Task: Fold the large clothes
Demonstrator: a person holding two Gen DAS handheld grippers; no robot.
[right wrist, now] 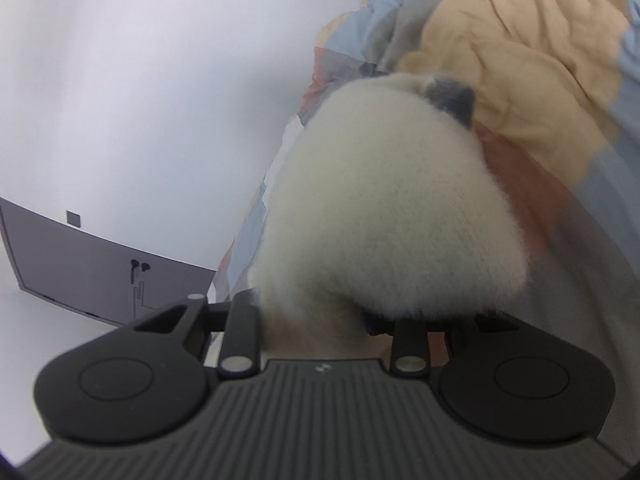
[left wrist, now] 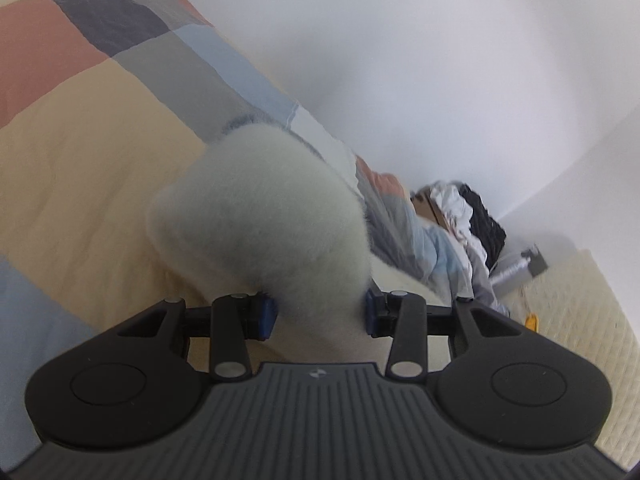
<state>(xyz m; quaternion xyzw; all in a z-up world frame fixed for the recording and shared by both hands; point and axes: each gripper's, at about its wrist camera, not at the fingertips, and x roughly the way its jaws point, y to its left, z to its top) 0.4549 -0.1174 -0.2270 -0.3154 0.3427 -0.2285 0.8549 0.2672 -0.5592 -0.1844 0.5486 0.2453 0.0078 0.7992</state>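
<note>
Left wrist view: a fluffy cream garment (left wrist: pixel 260 216) is seen bunched between the blue pads of the left hand-held gripper (left wrist: pixel 320 314), which is closed narrowly on a thick fold of it; in the right wrist view another fold of the same garment (right wrist: pixel 384 216), with a grey patch at its far edge, is clamped in the right hand-held gripper (right wrist: pixel 324 320), whose pads are mostly hidden by pile. The garment is judged light, soft and limp; it would sag between the two holds, and its deep pile may slip unless a full fold is pinched at corners or hems. Below lies a bed under a patchwork quilt (left wrist: pixel 80 112); white walls (left wrist: pixel 440 40) stand close; a heap of other clothes (left wrist: pixel 464 216) is seen beyond.
</note>
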